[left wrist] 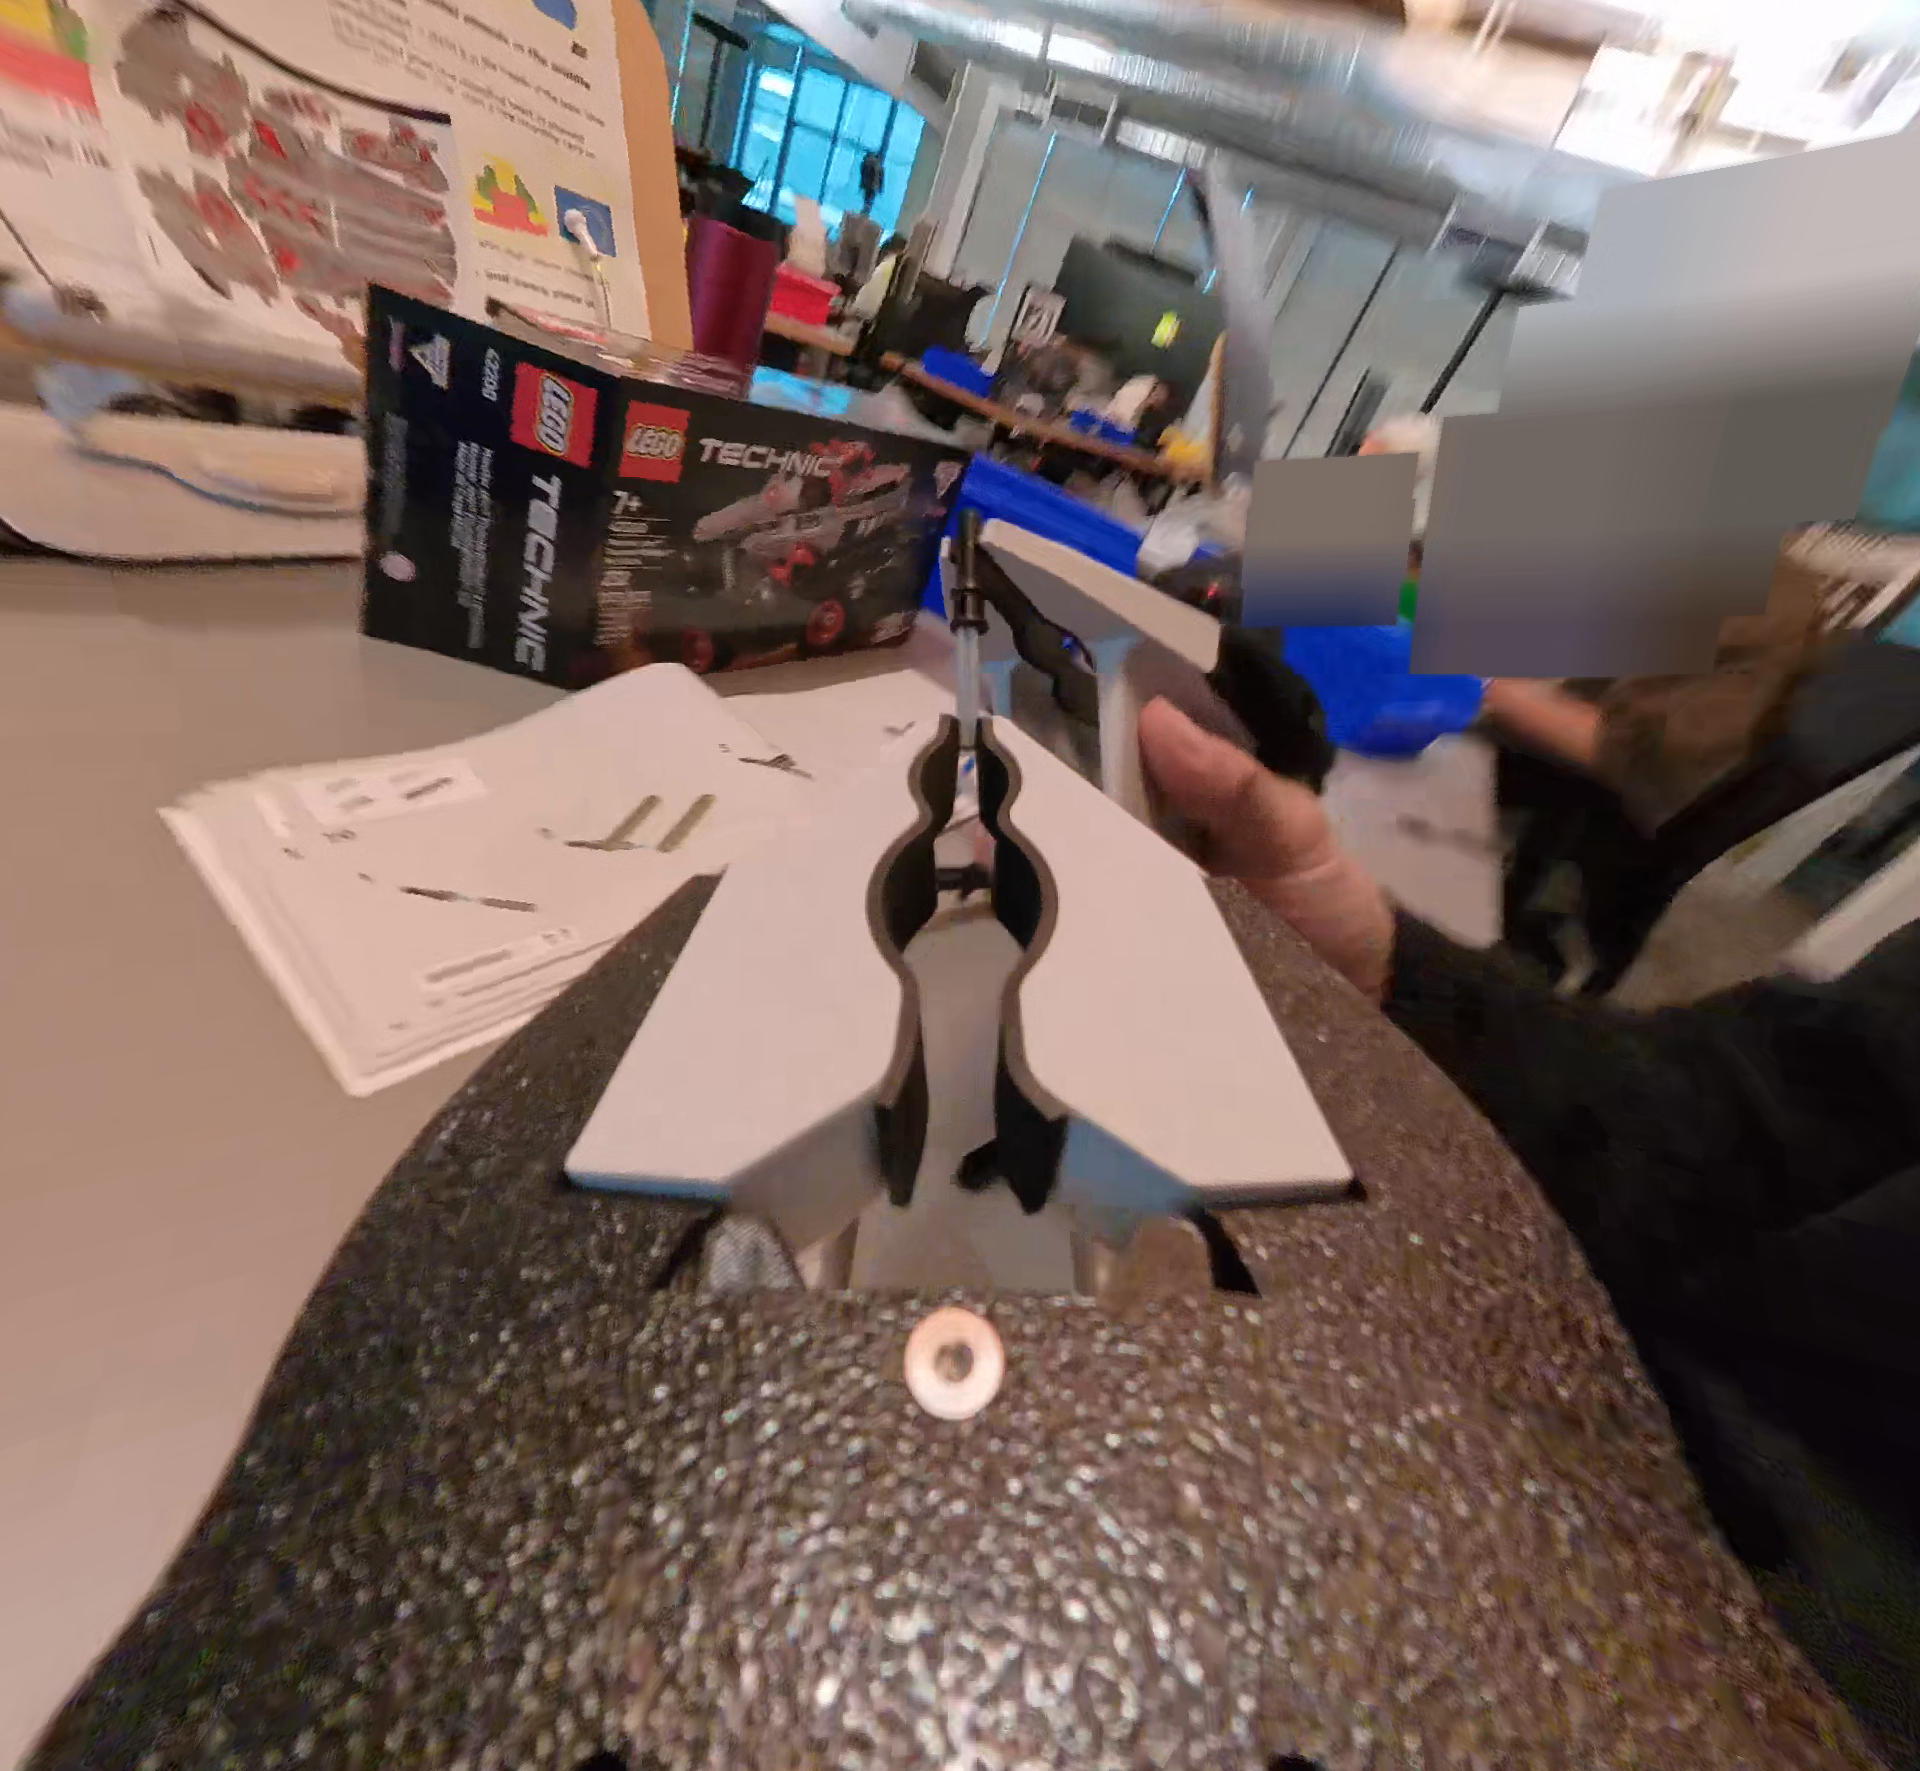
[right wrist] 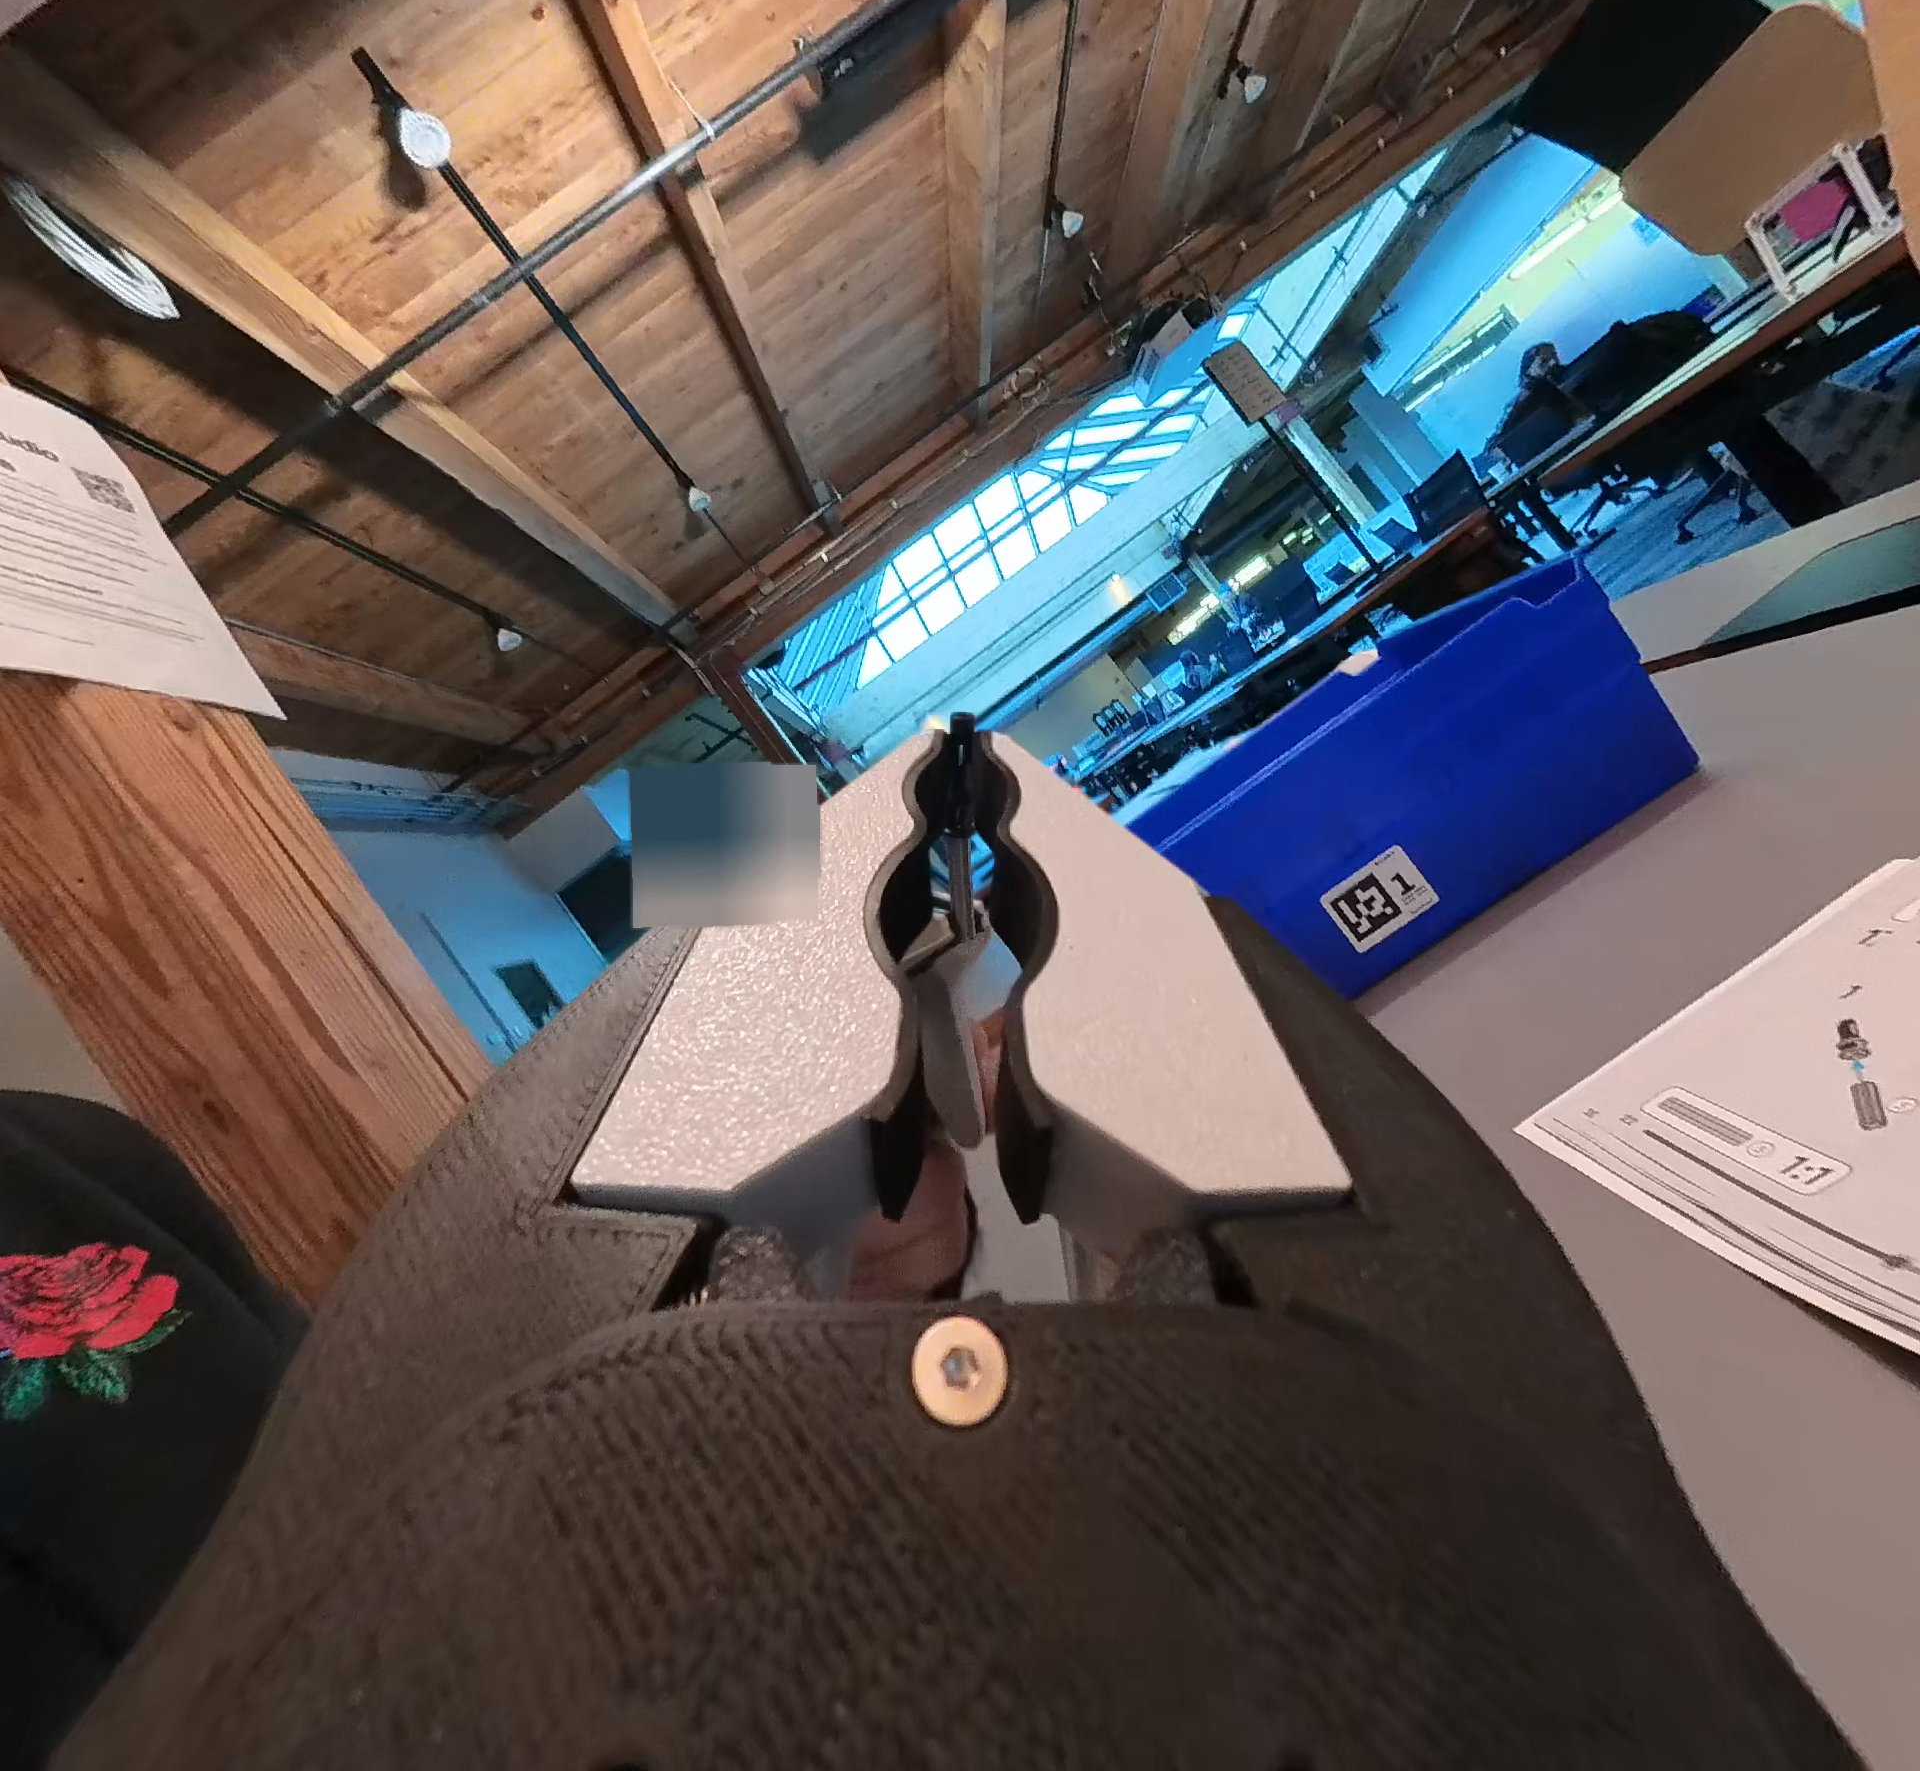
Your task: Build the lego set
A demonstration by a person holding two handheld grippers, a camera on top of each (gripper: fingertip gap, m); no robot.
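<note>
The left gripper (left wrist: 968, 734) is raised off the grey table (left wrist: 156, 890), its jaws drawn together and clamped on the lower end of a thin pale grey axle (left wrist: 966, 682) that stands upright out of the tips. Straight above it, the right gripper (left wrist: 971, 568) comes in from the right, held by a hand (left wrist: 1247, 828), and pinches a small black pin (left wrist: 966, 568) that sits on the top end of the axle.

In the right wrist view the right gripper (right wrist: 961, 765) points up toward the wooden ceiling, jaws closed on the black pin (right wrist: 961, 755), whose tip pokes just past the fingertips; the axle (right wrist: 966, 880) runs back down the gap between the fingers.

Beyond the left gripper and to its left stands the dark Lego box (left wrist: 623, 516); nearer, left of the fingers, lies the open instruction booklet (left wrist: 468, 880). A blue bin (right wrist: 1455, 786) rests on the table to the right of the right gripper, with the booklet (right wrist: 1766, 1098) closer on the same side.
</note>
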